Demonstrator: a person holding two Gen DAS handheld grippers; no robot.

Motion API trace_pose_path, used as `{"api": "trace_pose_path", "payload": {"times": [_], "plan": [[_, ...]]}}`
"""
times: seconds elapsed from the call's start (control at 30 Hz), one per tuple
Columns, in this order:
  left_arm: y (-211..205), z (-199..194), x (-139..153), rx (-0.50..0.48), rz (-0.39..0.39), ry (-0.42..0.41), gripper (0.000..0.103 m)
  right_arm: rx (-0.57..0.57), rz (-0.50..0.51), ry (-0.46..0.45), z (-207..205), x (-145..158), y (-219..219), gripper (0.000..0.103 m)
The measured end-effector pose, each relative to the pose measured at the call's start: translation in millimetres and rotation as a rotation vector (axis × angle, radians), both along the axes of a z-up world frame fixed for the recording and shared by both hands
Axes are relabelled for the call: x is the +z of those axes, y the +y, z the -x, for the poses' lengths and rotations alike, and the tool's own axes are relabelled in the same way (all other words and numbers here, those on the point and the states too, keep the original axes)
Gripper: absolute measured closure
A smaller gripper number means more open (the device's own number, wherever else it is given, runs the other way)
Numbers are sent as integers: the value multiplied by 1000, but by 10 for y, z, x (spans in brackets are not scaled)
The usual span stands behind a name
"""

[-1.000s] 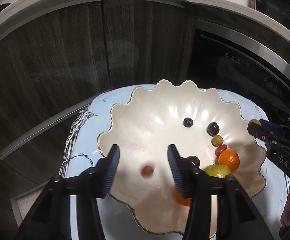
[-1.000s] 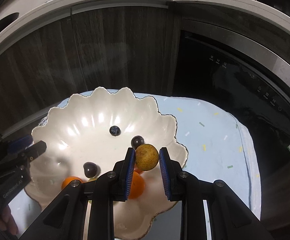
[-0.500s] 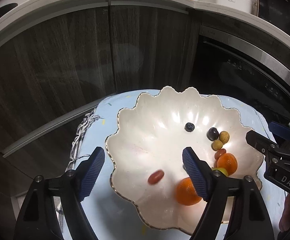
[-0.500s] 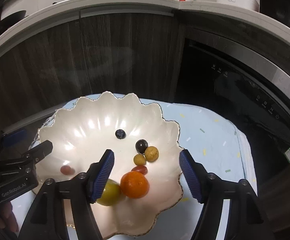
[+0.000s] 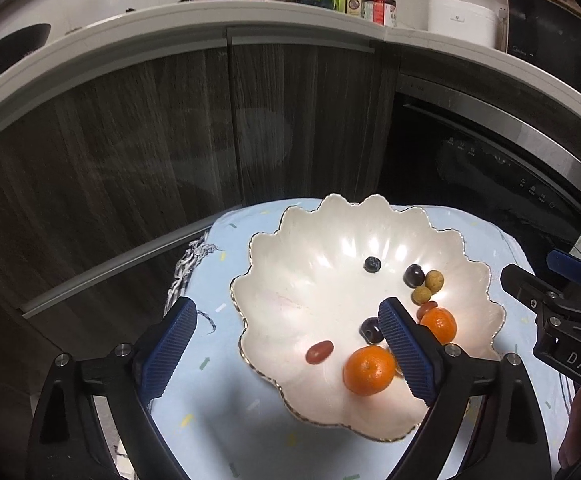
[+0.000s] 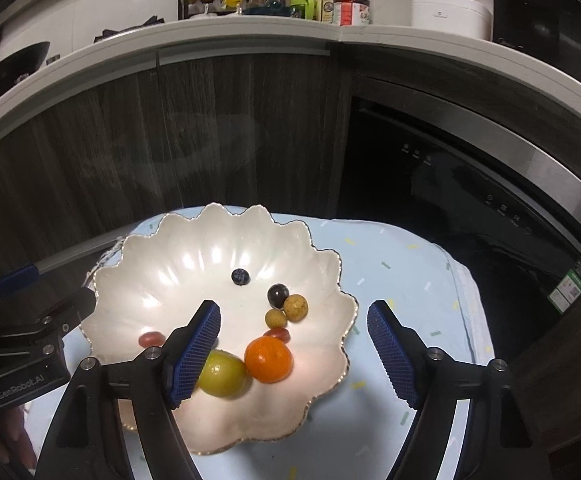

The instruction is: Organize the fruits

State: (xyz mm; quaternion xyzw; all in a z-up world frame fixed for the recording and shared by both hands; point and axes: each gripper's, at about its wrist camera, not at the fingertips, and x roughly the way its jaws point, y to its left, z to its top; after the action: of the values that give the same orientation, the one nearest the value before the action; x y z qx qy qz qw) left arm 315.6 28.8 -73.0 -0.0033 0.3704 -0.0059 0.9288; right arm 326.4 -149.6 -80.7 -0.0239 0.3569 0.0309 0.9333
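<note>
A white scalloped bowl (image 5: 322,240) (image 6: 210,220) on a pale blue cloth holds several fruits. A small red fruit (image 5: 319,351) (image 6: 151,338) lies at its near left. A round brown fruit (image 5: 434,280) (image 6: 295,307) rests beside a dark grape (image 6: 278,294) and a smaller brown fruit (image 6: 276,317). Also inside are a blueberry (image 5: 372,264), two oranges (image 5: 369,370) (image 5: 439,323) and a yellow-green fruit (image 6: 221,373). My left gripper (image 5: 286,308) and right gripper (image 6: 293,312) hang above the bowl's near side. Both sets of jaws are opening with nothing between them.
The pale blue cloth (image 6: 402,280) covers a small surface in front of dark wood cabinet doors (image 5: 130,160). A black appliance front (image 6: 470,184) stands to the right. Bottles and a white pot (image 5: 460,20) sit on the counter above.
The right gripper let go of the brown fruit, which now lies in the bowl by the dark grape. The left gripper opened wide around the dropped red fruit. Both grippers rose and drew back.
</note>
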Motion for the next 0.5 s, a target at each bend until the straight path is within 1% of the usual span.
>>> {"api": "trace_pose_path", "payload": {"times": [0.13,0.5], "plan": [[10,98,85,7,-1,-20,5,-7,-1,-18,116,67,-12,26],[-16,401,233,1,-8,-55,5,-52,-3,-65,429,190,-83,26]]}}
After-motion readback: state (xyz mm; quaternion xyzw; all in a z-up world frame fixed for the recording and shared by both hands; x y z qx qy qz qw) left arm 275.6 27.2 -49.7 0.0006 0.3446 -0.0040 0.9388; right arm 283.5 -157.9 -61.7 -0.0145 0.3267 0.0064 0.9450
